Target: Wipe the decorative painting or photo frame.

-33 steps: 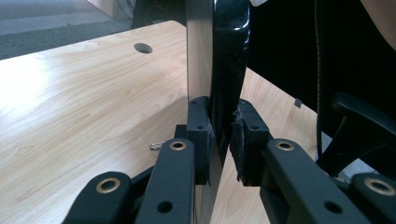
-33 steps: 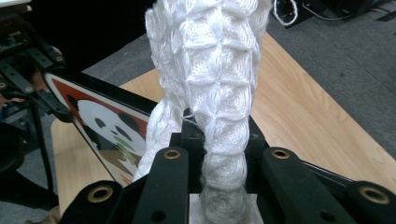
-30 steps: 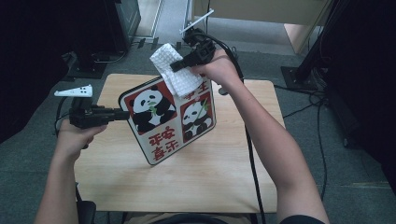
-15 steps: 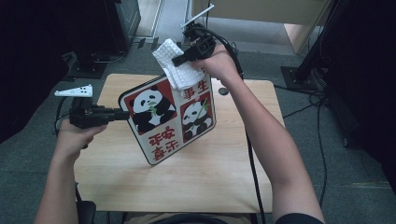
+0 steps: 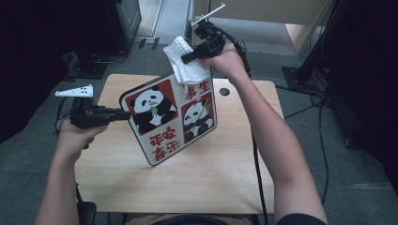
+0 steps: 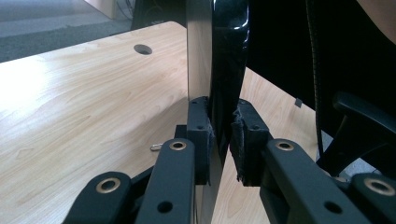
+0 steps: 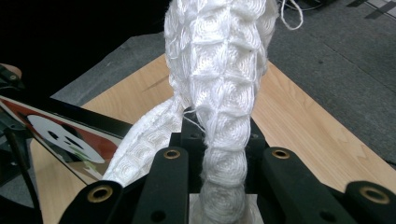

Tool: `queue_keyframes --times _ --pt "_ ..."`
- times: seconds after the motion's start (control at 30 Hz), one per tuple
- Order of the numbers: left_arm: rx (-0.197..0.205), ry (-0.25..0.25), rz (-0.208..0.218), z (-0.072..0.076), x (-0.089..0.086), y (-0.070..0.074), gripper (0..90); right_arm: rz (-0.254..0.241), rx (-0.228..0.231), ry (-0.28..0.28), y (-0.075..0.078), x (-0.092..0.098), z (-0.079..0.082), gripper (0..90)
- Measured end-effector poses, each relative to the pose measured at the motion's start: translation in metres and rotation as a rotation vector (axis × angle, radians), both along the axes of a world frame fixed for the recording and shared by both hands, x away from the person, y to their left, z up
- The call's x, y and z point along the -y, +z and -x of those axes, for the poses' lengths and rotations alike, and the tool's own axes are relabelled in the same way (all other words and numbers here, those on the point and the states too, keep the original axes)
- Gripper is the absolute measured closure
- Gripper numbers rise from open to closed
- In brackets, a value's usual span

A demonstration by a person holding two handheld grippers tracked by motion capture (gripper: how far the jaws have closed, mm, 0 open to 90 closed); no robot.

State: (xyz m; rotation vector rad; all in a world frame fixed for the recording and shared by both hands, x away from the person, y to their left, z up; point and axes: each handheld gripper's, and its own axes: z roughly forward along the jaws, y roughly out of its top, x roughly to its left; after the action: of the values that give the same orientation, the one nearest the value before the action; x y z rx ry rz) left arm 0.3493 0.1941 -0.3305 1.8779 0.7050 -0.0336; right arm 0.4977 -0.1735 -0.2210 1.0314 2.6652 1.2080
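Table (image 5: 141, 187) behind; cloth (image 5: 187, 63) covers board (image 5: 169, 119) top.

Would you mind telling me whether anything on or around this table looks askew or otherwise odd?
Yes: the panda board is not lying flat. The left gripper clamps its edge and holds it tilted, its lower corner near the table. The white cloth, pinched in the right gripper, droops over its top edge.

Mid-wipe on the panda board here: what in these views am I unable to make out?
- Panda board, high view: its top right corner is covered by the white cloth.
- Board's back face: turned away in the high view; edge-on in the left gripper view.
- Right gripper view: the cloth hides the table's far side.
- Cloth-to-board contact: cannot be told.
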Motion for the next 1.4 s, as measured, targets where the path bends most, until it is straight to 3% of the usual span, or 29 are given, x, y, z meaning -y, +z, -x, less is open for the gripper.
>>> queue_keyframes --times 1.1,1.33,1.4 --pt "0.001 0.014 0.004 -0.002 -0.003 -0.001 79.1 0.001 0.055 -0.142 -0.003 0.054 -0.015 77.9" --pt "0.002 0.018 0.003 -0.002 -0.003 -0.002 79.0 0.028 0.069 -0.180 -0.010 0.067 -0.017 78.4" --pt "0.003 0.022 0.004 -0.003 -0.003 -0.002 79.0 0.015 0.065 -0.185 -0.012 0.070 -0.016 78.6"
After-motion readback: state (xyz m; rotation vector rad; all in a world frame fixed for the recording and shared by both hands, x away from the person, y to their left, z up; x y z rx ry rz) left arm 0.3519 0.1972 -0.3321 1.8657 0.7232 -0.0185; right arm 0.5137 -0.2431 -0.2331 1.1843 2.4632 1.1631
